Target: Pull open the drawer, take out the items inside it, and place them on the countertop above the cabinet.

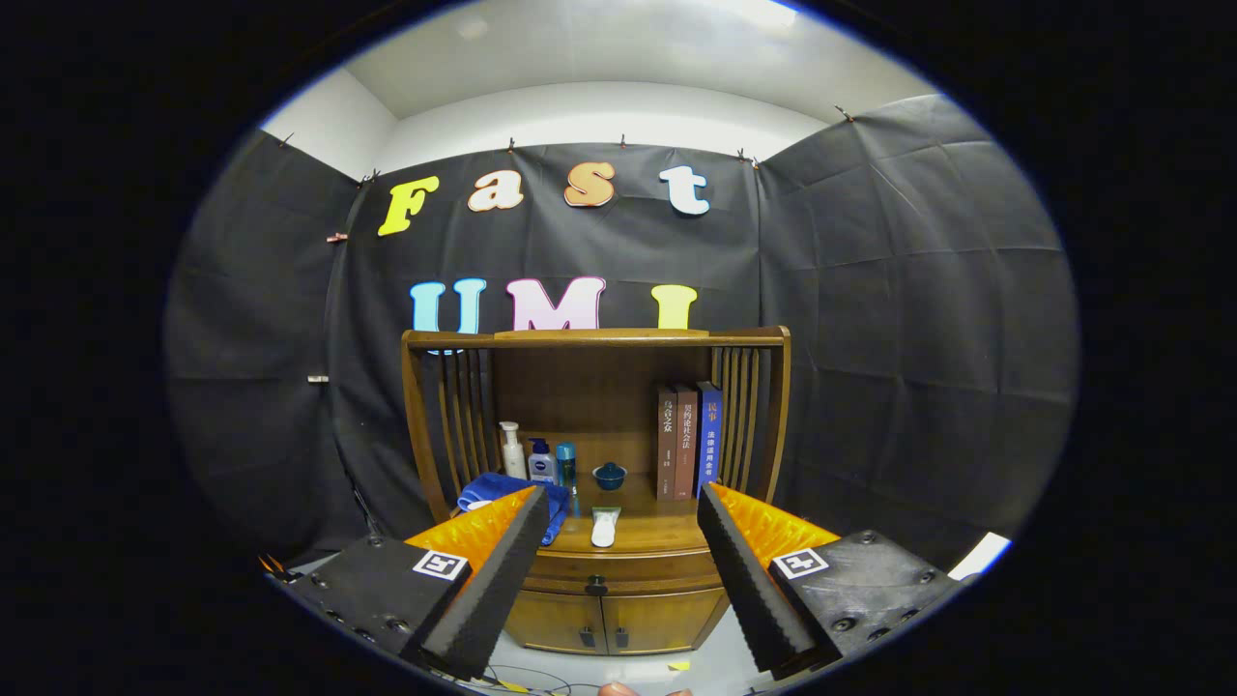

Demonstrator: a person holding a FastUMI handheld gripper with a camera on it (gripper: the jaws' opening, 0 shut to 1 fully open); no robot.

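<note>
Gripper (614, 541) jaws stand wide apart, holding nothing. Beyond and between them, the cabinet's drawer (618, 572) is closed, its knob (596, 586) centred. On the countertop (657, 532) above lie a white tube (605, 527) and blue cloth (498, 490).

Countertop (667, 530) (wooden): bottles (537, 456), books (689, 440)
</note>
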